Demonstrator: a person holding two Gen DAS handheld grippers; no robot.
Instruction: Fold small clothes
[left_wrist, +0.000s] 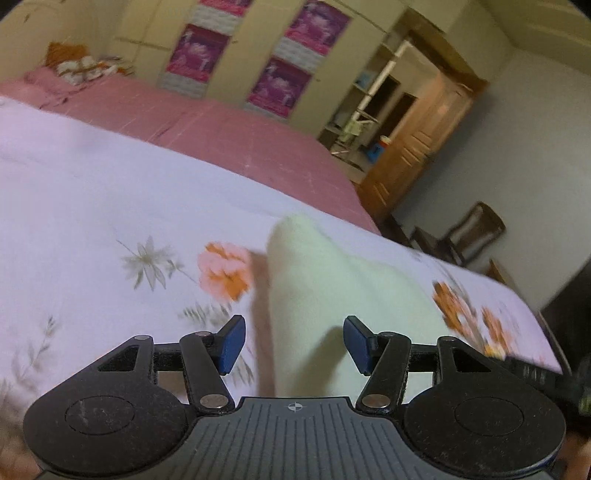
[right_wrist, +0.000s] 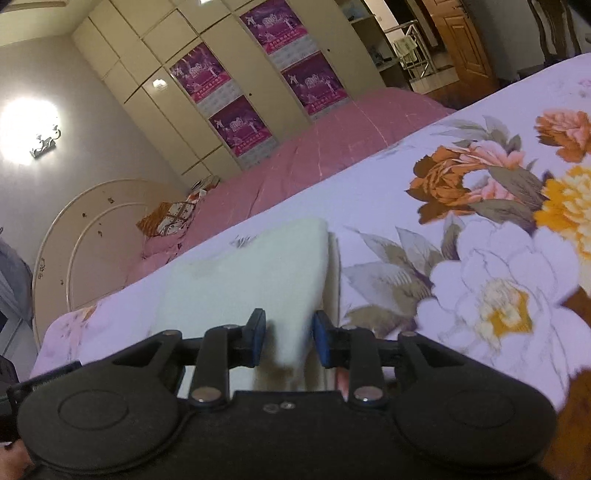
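Both jaws apart around the cloth (left_wrist: 325, 291) on the bedsheet (left_wrist: 110, 206): left gripper (left_wrist: 294, 341), right gripper (right_wrist: 289, 341); closing low could pinch sheet too.

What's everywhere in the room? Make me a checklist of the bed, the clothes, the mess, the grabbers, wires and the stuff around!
Surface: floral sheet over a pink bedspread.
Job's things: pale green garment lying on the sheet, partly folded.
Clutter: patterned pillow far off by the headboard.
Grippers: left gripper open above the garment; right gripper open, garment edge between its fingers.
Cables: nothing seen.
Surroundings: wardrobe with purple posters, wooden door, wall lamp.
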